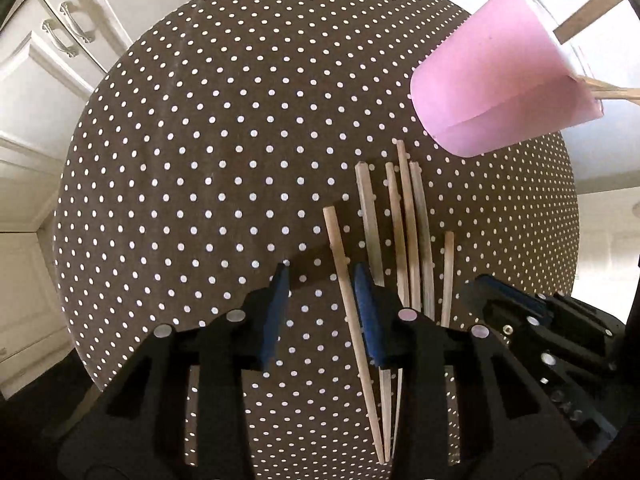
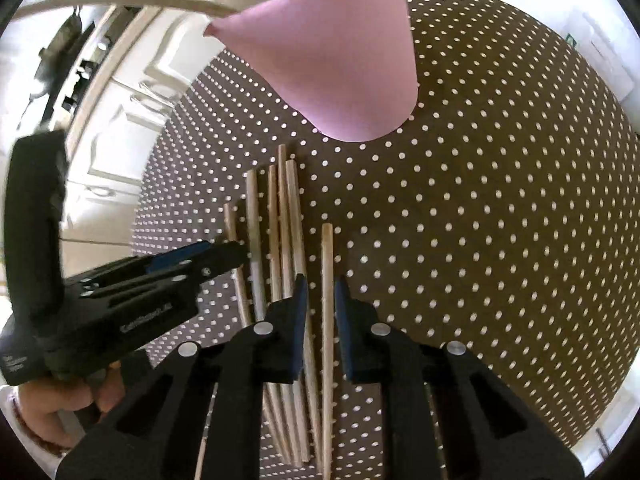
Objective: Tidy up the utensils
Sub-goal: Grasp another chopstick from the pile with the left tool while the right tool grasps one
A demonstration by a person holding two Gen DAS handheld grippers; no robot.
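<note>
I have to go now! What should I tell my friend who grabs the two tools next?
Left tool: open, astride the leftmost chopstick, not clamped.
Right tool: open, astride the rightmost chopstick, small gaps either side.
Things: six chopsticks lie side by side on the dotted table; the pink cup stands beyond them.
Done: a few sticks already poke out of the cup.
Left: grip the six and put them in the cup.

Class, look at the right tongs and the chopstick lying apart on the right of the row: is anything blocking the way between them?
Nothing visible. The right tongs already straddle the lone chopstick; its neighbours lie left of the fingers.
</note>
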